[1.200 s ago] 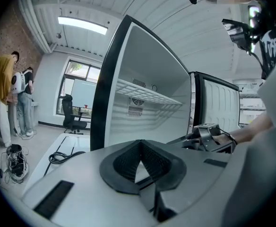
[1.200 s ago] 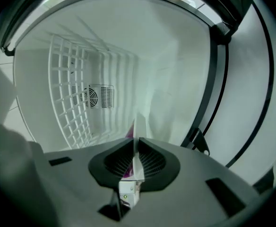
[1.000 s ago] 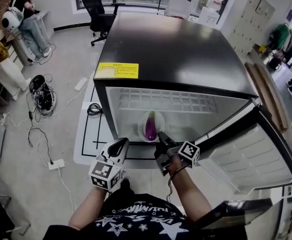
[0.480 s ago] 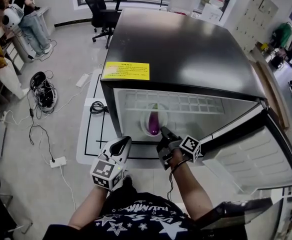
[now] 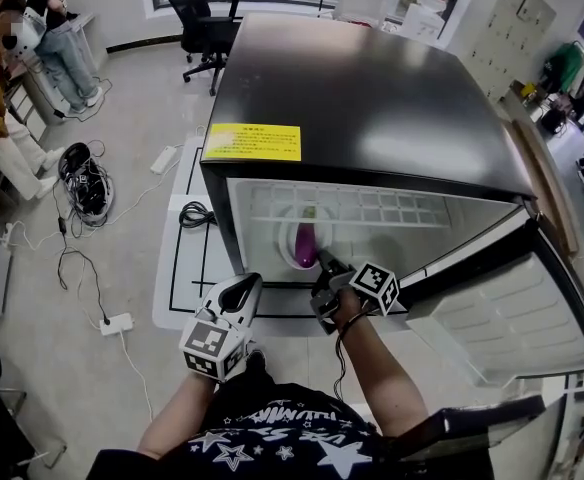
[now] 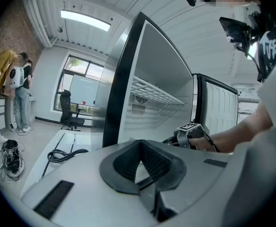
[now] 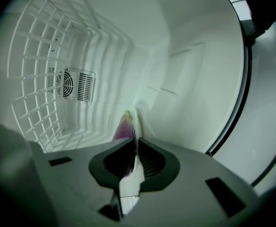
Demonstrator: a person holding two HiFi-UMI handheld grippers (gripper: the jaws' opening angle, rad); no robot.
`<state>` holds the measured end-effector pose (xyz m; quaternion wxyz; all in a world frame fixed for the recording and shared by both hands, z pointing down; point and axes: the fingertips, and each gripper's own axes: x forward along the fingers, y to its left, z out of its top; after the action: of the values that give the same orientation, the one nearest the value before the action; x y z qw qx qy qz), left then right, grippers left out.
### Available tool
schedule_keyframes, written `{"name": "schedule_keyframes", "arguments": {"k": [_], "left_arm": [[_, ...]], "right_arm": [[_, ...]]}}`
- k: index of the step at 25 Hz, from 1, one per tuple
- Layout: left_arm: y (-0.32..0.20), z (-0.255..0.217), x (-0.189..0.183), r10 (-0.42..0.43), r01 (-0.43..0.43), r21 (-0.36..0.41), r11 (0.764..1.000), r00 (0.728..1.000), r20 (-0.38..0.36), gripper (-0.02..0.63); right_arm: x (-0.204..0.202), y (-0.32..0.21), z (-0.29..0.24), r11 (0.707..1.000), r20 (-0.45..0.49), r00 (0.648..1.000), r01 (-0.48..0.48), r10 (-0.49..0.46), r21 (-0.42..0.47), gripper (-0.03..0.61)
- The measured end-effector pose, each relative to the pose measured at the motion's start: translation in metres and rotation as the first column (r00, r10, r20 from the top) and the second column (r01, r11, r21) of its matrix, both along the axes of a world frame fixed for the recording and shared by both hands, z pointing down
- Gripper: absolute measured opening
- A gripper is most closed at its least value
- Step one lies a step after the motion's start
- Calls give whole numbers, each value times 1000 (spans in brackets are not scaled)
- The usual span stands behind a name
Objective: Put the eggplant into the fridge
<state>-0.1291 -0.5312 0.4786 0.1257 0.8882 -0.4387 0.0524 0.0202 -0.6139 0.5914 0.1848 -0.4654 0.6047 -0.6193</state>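
Observation:
The purple eggplant [image 5: 304,244] lies on a white plate [image 5: 286,236] inside the open black fridge [image 5: 372,98], just under the wire shelf [image 5: 342,206]. My right gripper [image 5: 324,262] reaches into the fridge opening and is shut on the plate's near rim. In the right gripper view the plate [image 7: 137,120] runs edge-on between the jaws of the right gripper [image 7: 135,144], with the eggplant [image 7: 124,126] beyond them. My left gripper [image 5: 242,290] hangs shut and empty in front of the fridge, left of the right one. In its own view the left gripper [image 6: 139,144] points past the fridge's side.
The fridge door [image 5: 512,308] stands open to the right. A fan vent [image 7: 72,84] sits in the fridge's back wall. On the floor to the left lie cables [image 5: 82,183] and a power strip [image 5: 112,325]. People [image 5: 12,88] stand far left; an office chair [image 5: 197,18] stands behind.
My right gripper has pushed the plate with the eggplant deeper into the fridge, under the wire shelf. The left gripper has stayed where it was.

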Motion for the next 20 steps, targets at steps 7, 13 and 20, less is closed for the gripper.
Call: {"name": "schedule_keyframes", "arguments": {"k": [7,13,20], "left_arm": [[-3,1,-3,-6,6,4,1000,1000,2,8],[-4,2,-5,-3,3,4,1000,1000,3,8],[-4,4,-5,1,-1,0,1000,1000,5,8]], "right_arm": [[-4,-2,1,999,-35,999,42,-42,6,29],[-9,-1,2,997,-65,995,80,-80,-3,29],[-9,-3,0,995,-137,986,98,-96,10,54]]}}
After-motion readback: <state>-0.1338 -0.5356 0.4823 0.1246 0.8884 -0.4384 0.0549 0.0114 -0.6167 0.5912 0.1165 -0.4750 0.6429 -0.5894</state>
